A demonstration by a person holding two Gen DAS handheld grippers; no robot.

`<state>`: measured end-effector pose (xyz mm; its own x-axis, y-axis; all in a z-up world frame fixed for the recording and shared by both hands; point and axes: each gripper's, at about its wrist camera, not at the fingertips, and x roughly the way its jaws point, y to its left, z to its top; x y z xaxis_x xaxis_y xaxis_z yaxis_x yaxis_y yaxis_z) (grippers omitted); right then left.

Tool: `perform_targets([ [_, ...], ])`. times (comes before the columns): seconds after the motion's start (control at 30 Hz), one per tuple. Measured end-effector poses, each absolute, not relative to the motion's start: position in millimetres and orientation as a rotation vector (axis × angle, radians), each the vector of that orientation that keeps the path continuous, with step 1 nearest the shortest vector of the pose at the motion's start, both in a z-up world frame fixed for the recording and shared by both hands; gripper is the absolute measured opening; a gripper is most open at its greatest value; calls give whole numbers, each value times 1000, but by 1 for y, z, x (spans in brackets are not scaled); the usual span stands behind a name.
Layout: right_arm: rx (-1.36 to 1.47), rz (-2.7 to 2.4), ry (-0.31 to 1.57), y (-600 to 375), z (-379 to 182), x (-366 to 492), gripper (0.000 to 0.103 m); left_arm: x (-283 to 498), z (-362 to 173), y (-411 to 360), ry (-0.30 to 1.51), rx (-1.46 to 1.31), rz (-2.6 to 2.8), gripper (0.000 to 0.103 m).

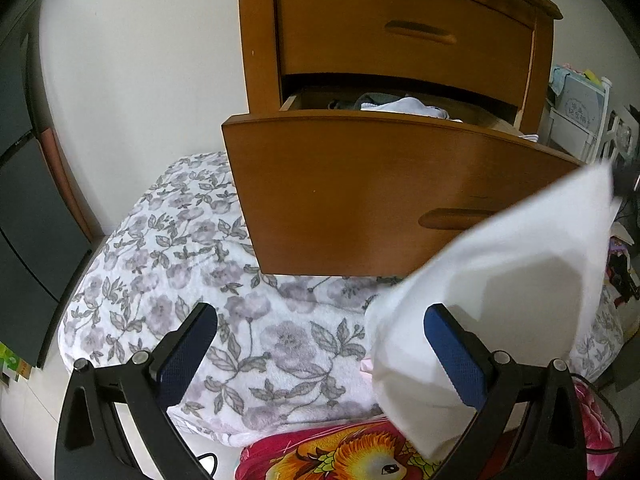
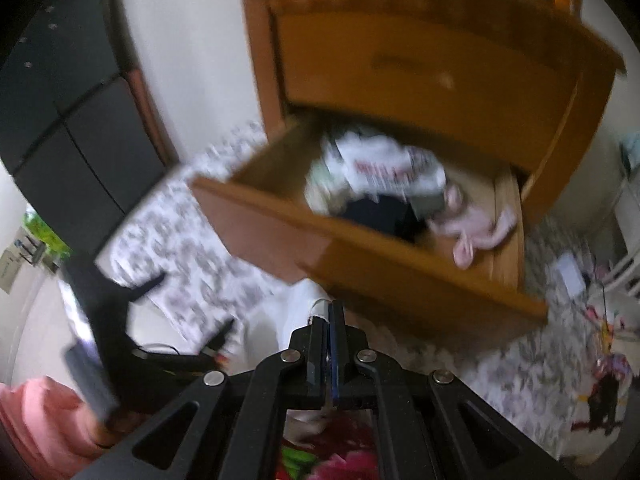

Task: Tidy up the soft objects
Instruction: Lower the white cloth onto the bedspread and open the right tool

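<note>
No legible text; only faint, unreadable characters on a pale box (image 1: 580, 110) beside the dresser (image 1: 400, 40).

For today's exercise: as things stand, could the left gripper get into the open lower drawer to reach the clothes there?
Probably yes. The left gripper has its jaws open and empty, the lower drawer is pulled out, and its top is uncovered. Only the hanging white cloth crowds its right side.
</note>
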<state>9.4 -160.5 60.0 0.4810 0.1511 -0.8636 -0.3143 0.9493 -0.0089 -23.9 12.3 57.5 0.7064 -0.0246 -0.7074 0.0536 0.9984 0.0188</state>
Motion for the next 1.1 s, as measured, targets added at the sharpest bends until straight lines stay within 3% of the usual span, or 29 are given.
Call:
perform_targets([
  [0.43,-105,92,1245,-228,-29,24,2,-24,56,12,788,42,-42,103],
  [0.6,-64,65,1265,-240,-37,28,2,-25,56,12,792,46,-42,103],
  [0.67,-45,57,1263,-243,-35,27,7,-26,56,12,790,51,-42,103],
  [0.73,-37,50,1258,-246,-32,28,25,-26,56,12,791,52,-41,103],
  [0.77,-41,47,1250,-246,-30,27,29,-26,56,11,791,51,-41,103],
  [0.97,-85,41,1199,-246,-9,26,34,-26,56,12,789,55,-40,103],
  [1.03,-126,30,1177,-247,1,26,47,-26,56,13,789,54,-39,103],
  [1.1,-167,9,1157,-250,12,25,50,-26,56,12,789,56,-39,103],
])
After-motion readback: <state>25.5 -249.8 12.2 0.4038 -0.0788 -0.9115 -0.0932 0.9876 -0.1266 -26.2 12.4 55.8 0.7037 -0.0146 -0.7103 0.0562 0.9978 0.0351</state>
